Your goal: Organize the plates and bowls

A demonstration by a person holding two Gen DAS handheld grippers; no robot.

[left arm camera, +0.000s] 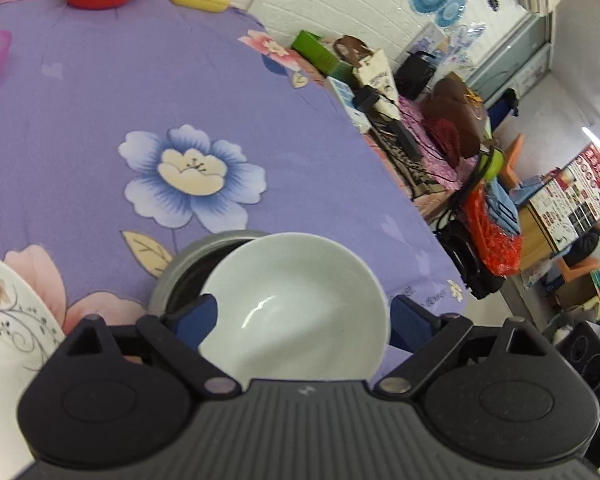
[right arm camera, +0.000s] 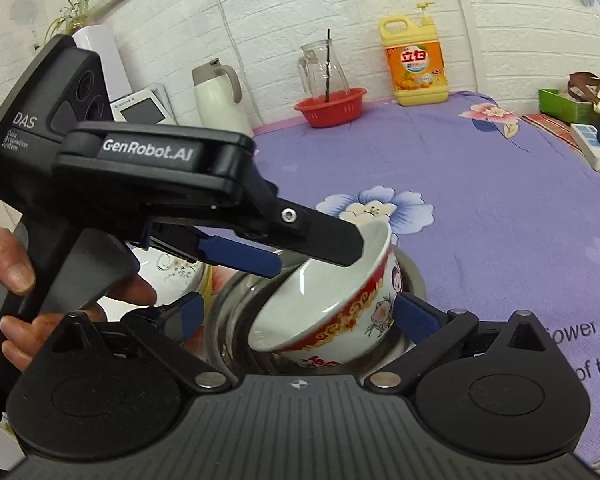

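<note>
Two views show the same white bowl (left arm camera: 296, 304) differently. The left wrist view looks into its plain white inside, where it tilts within a steel basin (left arm camera: 188, 264). The right wrist view shows its outer wall (right arm camera: 332, 316), banded in red and gold with small figures, leaning against the basin (right arm camera: 236, 312). There the left gripper (right arm camera: 316, 258), held in a person's hand (right arm camera: 16, 276), has its two fingers spread wide, one over the bowl's rim and one beside its wall; whether the pads press cannot be told. The right gripper (right arm camera: 296, 314) stands open, its blue pads either side of the bowl, apart from it.

The left gripper's body reads "GenRobot.AI", "DAS" and "Data Acquisition System". A yellow detergent jug (right arm camera: 416, 64) carries a Chinese label.

The bench (left arm camera: 80, 128) wears a purple cloth with printed flowers; "flower" is legible. A red basin (right arm camera: 332, 108), a glass jug (right arm camera: 322, 72) and a white kettle (right arm camera: 220, 100) stand against a white brick wall. A floral plate (left arm camera: 8, 312) lies left of the bowl.
</note>
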